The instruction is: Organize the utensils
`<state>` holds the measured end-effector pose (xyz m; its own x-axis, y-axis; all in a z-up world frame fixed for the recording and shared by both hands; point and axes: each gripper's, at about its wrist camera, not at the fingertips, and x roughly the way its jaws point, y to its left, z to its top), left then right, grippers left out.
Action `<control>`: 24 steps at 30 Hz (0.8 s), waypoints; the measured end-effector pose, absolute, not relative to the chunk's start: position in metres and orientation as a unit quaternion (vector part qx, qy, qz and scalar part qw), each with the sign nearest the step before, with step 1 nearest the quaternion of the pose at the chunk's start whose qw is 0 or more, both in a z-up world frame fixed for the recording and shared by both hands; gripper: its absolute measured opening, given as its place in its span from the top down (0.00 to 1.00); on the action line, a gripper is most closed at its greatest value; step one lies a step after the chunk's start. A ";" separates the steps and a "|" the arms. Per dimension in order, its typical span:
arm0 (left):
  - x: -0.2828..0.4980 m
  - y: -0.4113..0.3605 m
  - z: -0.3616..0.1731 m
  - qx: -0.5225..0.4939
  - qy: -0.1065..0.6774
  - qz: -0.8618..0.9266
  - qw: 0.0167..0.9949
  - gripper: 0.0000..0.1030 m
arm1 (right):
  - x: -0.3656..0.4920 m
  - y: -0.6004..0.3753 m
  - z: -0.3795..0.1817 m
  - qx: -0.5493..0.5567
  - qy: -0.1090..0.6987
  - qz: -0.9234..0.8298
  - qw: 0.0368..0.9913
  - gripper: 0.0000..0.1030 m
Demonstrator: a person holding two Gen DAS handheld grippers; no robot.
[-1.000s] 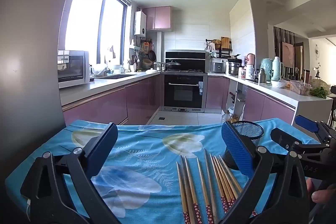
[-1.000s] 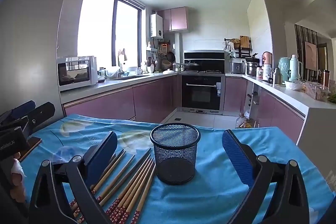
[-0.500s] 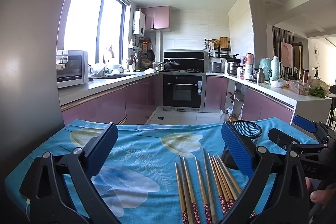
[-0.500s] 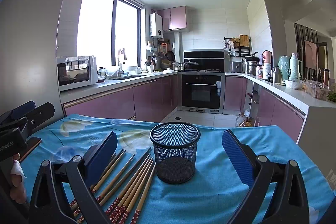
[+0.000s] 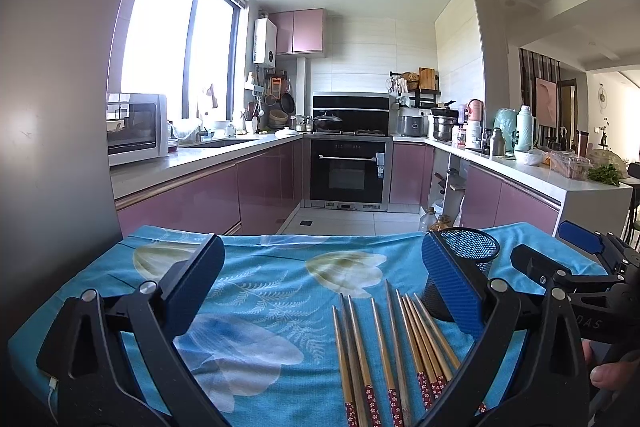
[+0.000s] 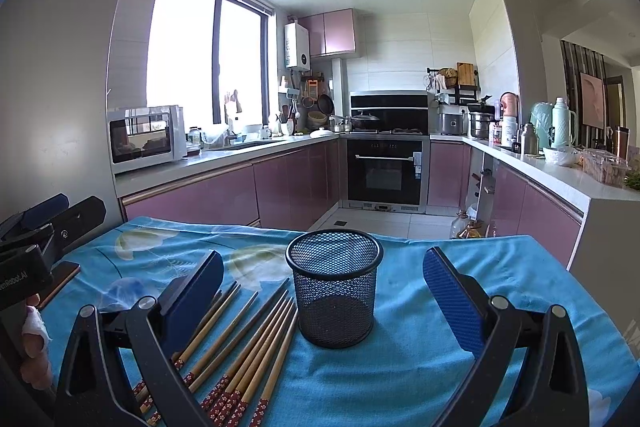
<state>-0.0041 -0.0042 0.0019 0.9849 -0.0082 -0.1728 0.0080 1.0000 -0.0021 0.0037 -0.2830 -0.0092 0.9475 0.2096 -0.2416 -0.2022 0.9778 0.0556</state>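
Observation:
Several wooden chopsticks (image 5: 394,351) with red patterned ends lie side by side on the blue floral tablecloth (image 5: 264,291). They also show in the right wrist view (image 6: 244,339). A black mesh cup (image 6: 335,291) stands upright and empty just right of them; in the left wrist view the mesh cup (image 5: 472,259) is partly hidden behind my right finger. My left gripper (image 5: 324,287) is open and empty above the cloth, left of the chopsticks. My right gripper (image 6: 324,299) is open and empty, with the cup between its fingers further ahead.
The table's far edge (image 6: 280,227) drops to a tiled kitchen floor. Pink cabinets, an oven (image 6: 384,171) and a microwave (image 6: 146,139) stand beyond. A dark flat object (image 6: 60,279) lies at the cloth's left edge. The other gripper (image 5: 580,267) shows at the right.
Both views have shifted very slightly; the chopsticks and the cup have not moved. Both grippers stay open.

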 end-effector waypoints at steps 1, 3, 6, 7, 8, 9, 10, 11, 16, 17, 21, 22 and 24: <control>-0.004 -0.004 0.002 0.000 0.087 -0.004 0.996 0.06 | 0.004 -0.283 -0.009 0.015 0.124 0.105 0.987 0.06; -0.004 -0.004 0.002 -0.001 0.087 -0.005 0.996 0.06 | 0.004 -0.283 -0.009 0.015 0.124 0.104 0.987 0.06; -0.004 -0.004 0.002 0.000 0.087 -0.004 0.996 0.06 | 0.004 -0.283 -0.010 0.016 0.123 0.104 0.987 0.06; -0.004 -0.004 0.002 -0.001 0.087 -0.004 0.996 0.06 | 0.004 -0.283 -0.010 0.016 0.123 0.103 0.987 0.06; -0.004 -0.004 0.002 -0.001 0.087 -0.004 0.996 0.06 | 0.004 -0.283 -0.010 0.016 0.123 0.104 0.987 0.06; -0.004 -0.005 0.002 -0.001 0.087 -0.004 0.996 0.06 | 0.004 -0.283 -0.010 0.016 0.123 0.104 0.987 0.06; -0.004 -0.005 0.002 0.000 0.087 -0.004 0.996 0.06 | 0.004 -0.282 -0.011 0.017 0.123 0.104 0.987 0.06; -0.004 -0.005 0.002 0.000 0.088 -0.004 0.996 0.06 | 0.004 -0.282 -0.011 0.017 0.123 0.103 0.987 0.06; -0.004 -0.005 0.002 -0.001 0.088 -0.004 0.996 0.06 | 0.005 -0.282 -0.011 0.016 0.124 0.103 0.987 0.06; -0.004 -0.005 0.002 -0.001 0.088 -0.004 0.996 0.06 | 0.005 -0.282 -0.011 0.016 0.123 0.103 0.987 0.06; -0.003 -0.005 0.002 -0.001 0.089 -0.004 0.996 0.06 | 0.005 -0.282 -0.011 0.017 0.124 0.104 0.987 0.06; -0.003 -0.006 0.002 -0.001 0.089 -0.004 0.996 0.06 | 0.005 -0.283 -0.011 0.017 0.125 0.104 0.987 0.06; -0.003 -0.005 0.002 -0.001 0.089 -0.004 0.996 0.06 | 0.005 -0.283 -0.011 0.017 0.124 0.104 0.987 0.06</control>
<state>-0.0028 -0.0054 0.0018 0.9841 -0.0084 -0.1776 0.0082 1.0000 -0.0021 0.0052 -0.2827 -0.0107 0.9476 0.2087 -0.2418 -0.2003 0.9780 0.0588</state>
